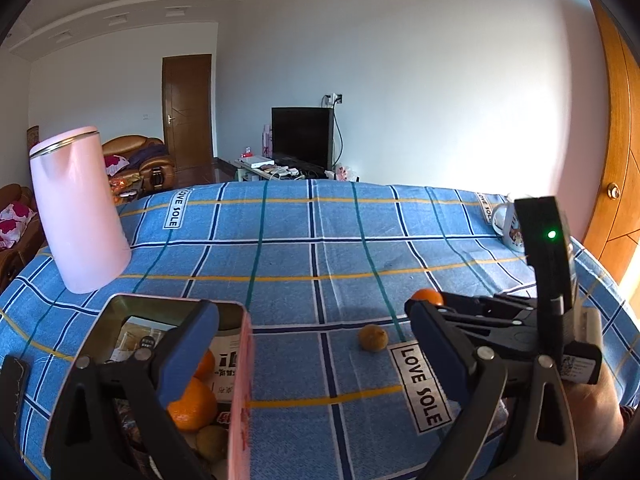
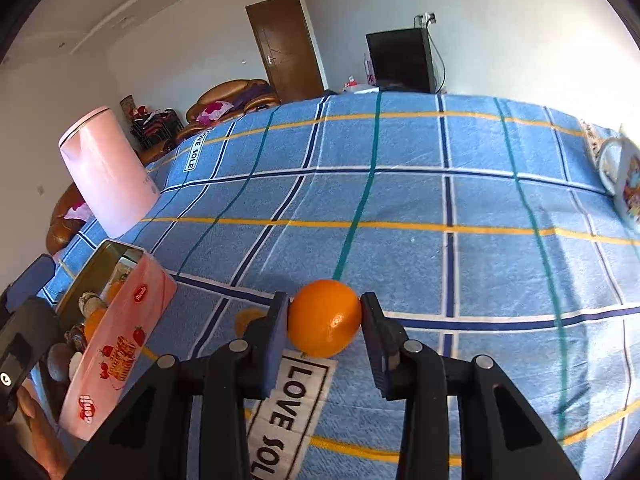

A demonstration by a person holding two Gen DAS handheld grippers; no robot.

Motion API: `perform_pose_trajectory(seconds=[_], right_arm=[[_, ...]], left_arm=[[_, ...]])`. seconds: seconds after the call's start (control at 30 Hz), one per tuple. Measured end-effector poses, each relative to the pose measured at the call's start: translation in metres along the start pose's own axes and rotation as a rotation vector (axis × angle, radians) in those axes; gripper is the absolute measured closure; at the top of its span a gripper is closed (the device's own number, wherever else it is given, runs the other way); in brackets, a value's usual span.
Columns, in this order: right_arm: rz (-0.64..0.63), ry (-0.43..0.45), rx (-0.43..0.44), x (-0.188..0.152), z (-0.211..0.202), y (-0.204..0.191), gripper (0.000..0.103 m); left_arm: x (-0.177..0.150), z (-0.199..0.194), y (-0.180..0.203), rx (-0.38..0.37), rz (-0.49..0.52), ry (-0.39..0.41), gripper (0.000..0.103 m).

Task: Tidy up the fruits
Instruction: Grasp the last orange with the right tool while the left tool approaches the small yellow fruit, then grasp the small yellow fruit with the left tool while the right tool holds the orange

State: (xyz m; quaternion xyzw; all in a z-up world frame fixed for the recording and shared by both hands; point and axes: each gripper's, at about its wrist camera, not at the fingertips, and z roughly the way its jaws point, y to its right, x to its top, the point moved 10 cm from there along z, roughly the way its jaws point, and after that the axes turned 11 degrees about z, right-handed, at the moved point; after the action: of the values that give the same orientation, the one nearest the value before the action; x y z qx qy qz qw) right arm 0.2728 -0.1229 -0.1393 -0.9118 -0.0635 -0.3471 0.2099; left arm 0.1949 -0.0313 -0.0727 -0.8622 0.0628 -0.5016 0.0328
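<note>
Squeezing an orange point(image 2: 324, 322) between its two pads, the right gripper point(image 2: 325, 330) holds it just over the blue checked cloth point(image 2: 400, 200). The left gripper point(image 1: 316, 356) is spread wide, one finger point(image 1: 188, 352) over the pink tin point(image 1: 240, 392) of fruit. A small brownish fruit point(image 1: 373, 338) lies on the cloth between them.

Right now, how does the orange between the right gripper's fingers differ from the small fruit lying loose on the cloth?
The orange is bright and smooth; the small fruit is dull yellow-brown. The orange looks larger than the small fruit. The orange is clamped by the right gripper, while the small fruit lies free, nearer the pink tin. Both are round and outside the tin.
</note>
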Motion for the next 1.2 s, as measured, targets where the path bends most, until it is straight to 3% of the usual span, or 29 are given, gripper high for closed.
perform_pose_trajectory(seconds=[0.2,0.43,0.5,0.8,0.87,1.03,1.2], right_arm=[[-0.023,0.116,-0.093,0.015,-0.029,0.032,0.065],[0.006,0.173,-0.098,0.024,-0.042,0.049,0.065],[0.005,0.178,-0.098,0.024,-0.043,0.048,0.065],[-0.009,0.205,-0.099,0.024,-0.047,0.044,0.065],[-0.007,0.208,-0.1,0.024,-0.048,0.045,0.065],[-0.005,0.212,-0.098,0.023,-0.049,0.044,0.065],[-0.003,0.213,-0.096,0.022,-0.05,0.045,0.065]], left_arm=[[-0.005,0.036,0.026,-0.032,0.042,-0.085,0.005],[-0.022,0.08,0.046,-0.11,0.013,-0.246,0.005],[-0.029,0.088,0.049,-0.107,0.007,-0.283,0.01],[-0.045,0.105,0.056,-0.163,-0.035,-0.366,0.013],[-0.045,0.106,0.056,-0.145,-0.013,-0.372,0.013],[-0.047,0.111,0.066,-0.147,0.048,-0.405,0.0],[-0.048,0.114,0.066,-0.139,0.068,-0.417,0.0]])
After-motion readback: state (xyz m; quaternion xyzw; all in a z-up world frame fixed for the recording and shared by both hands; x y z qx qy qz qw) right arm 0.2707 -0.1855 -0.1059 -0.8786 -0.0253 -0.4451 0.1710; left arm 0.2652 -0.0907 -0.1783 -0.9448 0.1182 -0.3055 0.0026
